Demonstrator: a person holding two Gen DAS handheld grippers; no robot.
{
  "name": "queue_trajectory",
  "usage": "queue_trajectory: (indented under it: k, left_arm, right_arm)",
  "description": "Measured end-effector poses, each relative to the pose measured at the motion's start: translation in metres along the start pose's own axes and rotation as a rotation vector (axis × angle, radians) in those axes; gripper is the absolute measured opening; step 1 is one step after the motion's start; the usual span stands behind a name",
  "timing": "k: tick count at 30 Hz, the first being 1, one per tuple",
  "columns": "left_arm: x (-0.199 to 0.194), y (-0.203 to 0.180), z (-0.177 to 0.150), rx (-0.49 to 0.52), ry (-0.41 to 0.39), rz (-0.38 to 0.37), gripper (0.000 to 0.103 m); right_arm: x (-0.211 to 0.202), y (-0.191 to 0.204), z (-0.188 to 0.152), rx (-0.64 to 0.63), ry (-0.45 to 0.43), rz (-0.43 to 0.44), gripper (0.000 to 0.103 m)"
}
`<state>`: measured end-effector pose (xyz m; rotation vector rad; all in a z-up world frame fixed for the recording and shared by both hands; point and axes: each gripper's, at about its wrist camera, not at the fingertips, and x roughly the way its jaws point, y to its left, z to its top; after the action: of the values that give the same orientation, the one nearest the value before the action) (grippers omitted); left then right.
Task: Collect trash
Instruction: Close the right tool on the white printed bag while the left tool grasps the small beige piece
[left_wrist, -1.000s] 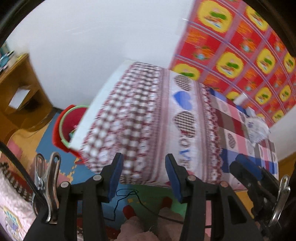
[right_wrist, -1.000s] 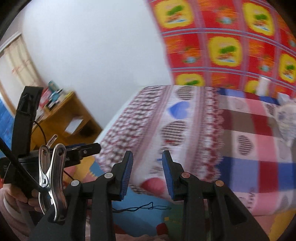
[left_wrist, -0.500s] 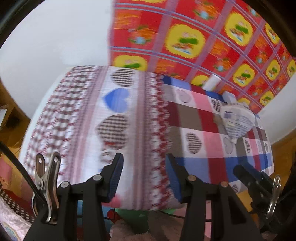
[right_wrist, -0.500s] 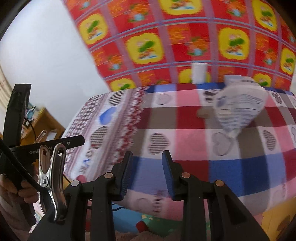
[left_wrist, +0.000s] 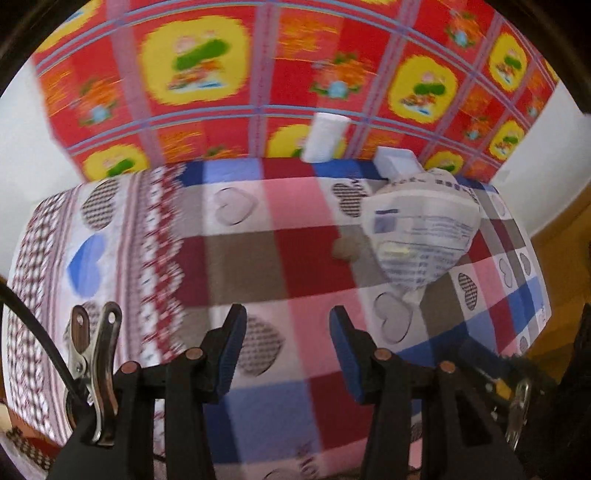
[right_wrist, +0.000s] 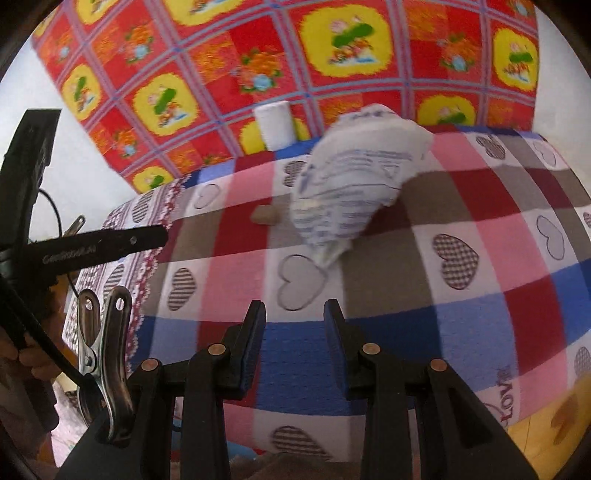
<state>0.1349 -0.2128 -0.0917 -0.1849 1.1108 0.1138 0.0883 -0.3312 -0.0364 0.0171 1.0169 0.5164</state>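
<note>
The left gripper (left_wrist: 286, 347) and right gripper (right_wrist: 293, 332) hung unclenched and empty near the table's front edge, so nothing seemed collected yet: the printed white bag (right_wrist: 351, 188) and small brown scrap (right_wrist: 264, 214) lay on the checked cloth (right_wrist: 461, 295).

Both grippers are held out level, side by side, pointing the same way. The left gripper (left_wrist: 286, 347) has its blue-padded jaws spread wide with nothing between them. The right gripper (right_wrist: 294, 341) is parted too, a little narrower, and also holds nothing. From the right wrist view, the left gripper's black body shows at the far left, with the person's fingers (right_wrist: 31, 363) wrapped around its handle.
</note>
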Motion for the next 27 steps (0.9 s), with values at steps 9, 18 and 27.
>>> queue_trajectory:
  k: [9,18,27]
  left_arm:
    - [0.048,-0.042,0.031,0.074,0.029,-0.016,0.037]
    - [0.097,-0.056,0.049,0.102,0.091,-0.016,0.036]
    - [0.122,-0.059,0.051,0.086,0.094,0.004,0.028]
  right_arm:
    - [0.007,-0.032,0.010,0.040,0.017,0.004,0.034]
    - [0.020,-0.052,0.018,0.084,0.038,0.017,0.034]
    - [0.027,-0.065,0.029,0.123,0.029,0.040,0.039]
